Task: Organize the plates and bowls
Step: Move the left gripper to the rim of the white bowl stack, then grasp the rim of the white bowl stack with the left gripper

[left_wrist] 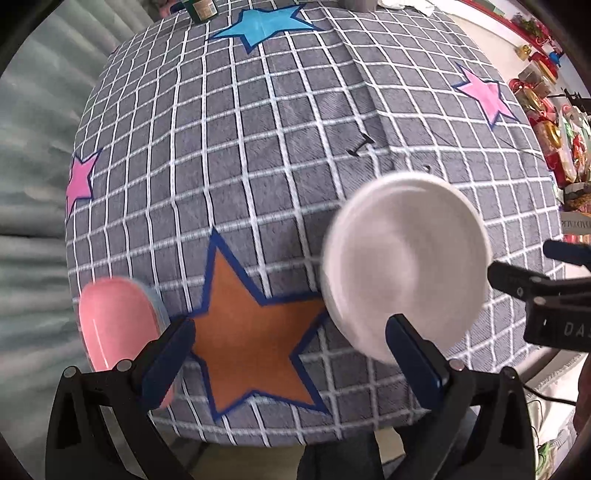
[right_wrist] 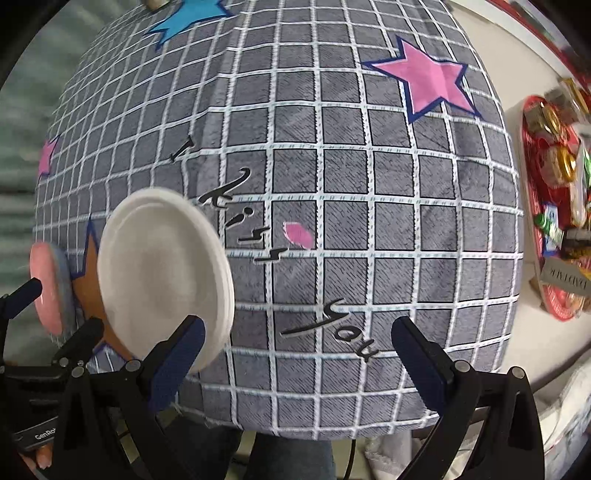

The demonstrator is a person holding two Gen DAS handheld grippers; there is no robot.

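A stack of white plates [left_wrist: 404,264] lies on the grey checked tablecloth [left_wrist: 258,147], right of an orange star. It also shows in the right wrist view [right_wrist: 164,275]. A pink plate [left_wrist: 116,325] on a light blue one sits at the table's left front edge, also in the right wrist view [right_wrist: 48,288]. My left gripper [left_wrist: 290,350] is open and empty, hovering over the orange star between the two stacks. My right gripper [right_wrist: 297,354] is open and empty, just right of the white plates; its fingers [left_wrist: 517,284] enter the left wrist view from the right.
The tablecloth has pink stars [right_wrist: 430,79], a blue star [left_wrist: 264,24] and black lettering [right_wrist: 255,229]. A green jar [left_wrist: 201,7] and a grey object stand at the far edge. A red tray of packaged goods [right_wrist: 554,221] lies on the floor to the right.
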